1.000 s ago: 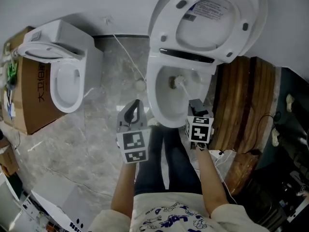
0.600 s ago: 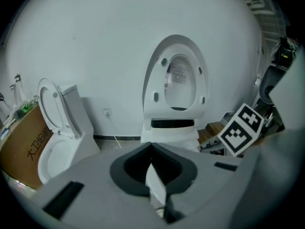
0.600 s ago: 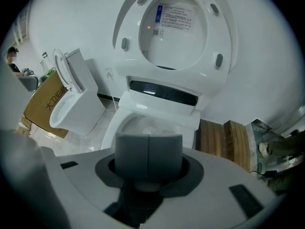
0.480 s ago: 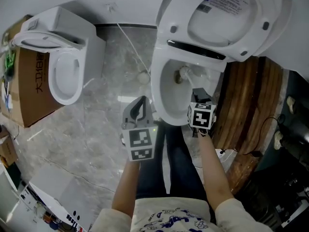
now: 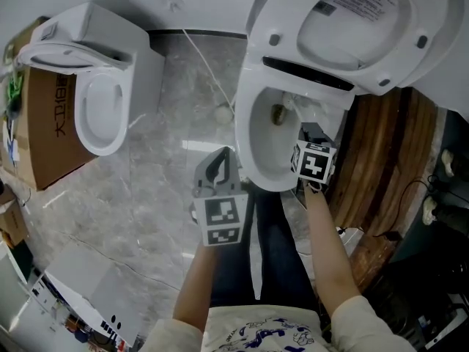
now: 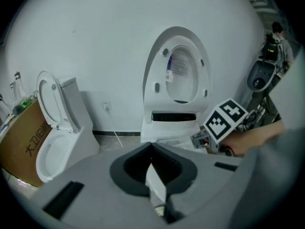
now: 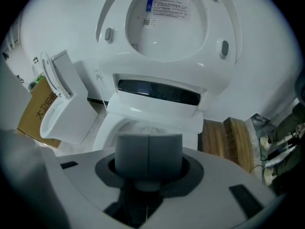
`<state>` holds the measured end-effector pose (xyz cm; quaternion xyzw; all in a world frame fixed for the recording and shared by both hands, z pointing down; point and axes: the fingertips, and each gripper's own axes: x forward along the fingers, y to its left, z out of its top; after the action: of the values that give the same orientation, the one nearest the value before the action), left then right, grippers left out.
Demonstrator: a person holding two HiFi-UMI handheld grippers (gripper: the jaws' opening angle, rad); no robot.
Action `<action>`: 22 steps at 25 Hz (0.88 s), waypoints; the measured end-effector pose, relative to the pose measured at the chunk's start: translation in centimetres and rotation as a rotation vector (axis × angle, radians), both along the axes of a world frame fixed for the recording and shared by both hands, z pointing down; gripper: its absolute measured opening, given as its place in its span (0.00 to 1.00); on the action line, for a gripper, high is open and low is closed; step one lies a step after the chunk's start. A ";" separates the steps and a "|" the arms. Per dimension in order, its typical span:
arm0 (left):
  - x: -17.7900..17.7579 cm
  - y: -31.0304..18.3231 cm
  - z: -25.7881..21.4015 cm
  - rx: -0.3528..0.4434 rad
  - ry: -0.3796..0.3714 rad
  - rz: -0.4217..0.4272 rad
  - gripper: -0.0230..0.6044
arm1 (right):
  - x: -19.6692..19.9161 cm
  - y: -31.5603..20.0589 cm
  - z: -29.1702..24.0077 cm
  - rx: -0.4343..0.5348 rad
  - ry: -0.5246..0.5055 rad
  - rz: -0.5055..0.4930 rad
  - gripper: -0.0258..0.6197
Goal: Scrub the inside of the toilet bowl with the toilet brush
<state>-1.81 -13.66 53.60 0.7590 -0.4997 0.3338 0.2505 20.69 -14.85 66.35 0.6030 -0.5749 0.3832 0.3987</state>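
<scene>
- The right gripper (image 5: 306, 133), jaws clamped on the toilet brush (image 5: 279, 114), holds its head at the toilet bowl's (image 5: 253, 156) 12 o'clock; scrubbing looks partway done.
- The left gripper (image 5: 220, 163), jaws pressed together and empty, hangs at the bowl's 8 o'clock.

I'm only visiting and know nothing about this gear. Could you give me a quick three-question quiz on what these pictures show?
1. True or false: the left gripper is outside the toilet bowl.
2. Which one holds the toilet brush that reaches into the bowl?
A) left gripper
B) right gripper
C) neither
3. Fill in the blank: on the far side of the second toilet, off to the left, stands a brown cardboard ____.

Key:
1. True.
2. B. Its jaws are shut on the handle.
3. box
</scene>
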 end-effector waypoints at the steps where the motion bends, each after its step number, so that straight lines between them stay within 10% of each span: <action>1: -0.1 0.1 0.1 -0.001 0.001 -0.001 0.04 | 0.0 -0.3 0.1 0.004 -0.009 0.012 0.29; 22: -2.6 3.4 2.3 -0.048 0.015 -0.035 0.04 | -5.5 1.4 4.2 -0.057 -0.131 -0.013 0.30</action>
<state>-4.39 -10.25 55.91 0.7463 -0.5031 0.3355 0.2783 15.21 -13.46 70.52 0.5612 -0.5926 0.4355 0.3797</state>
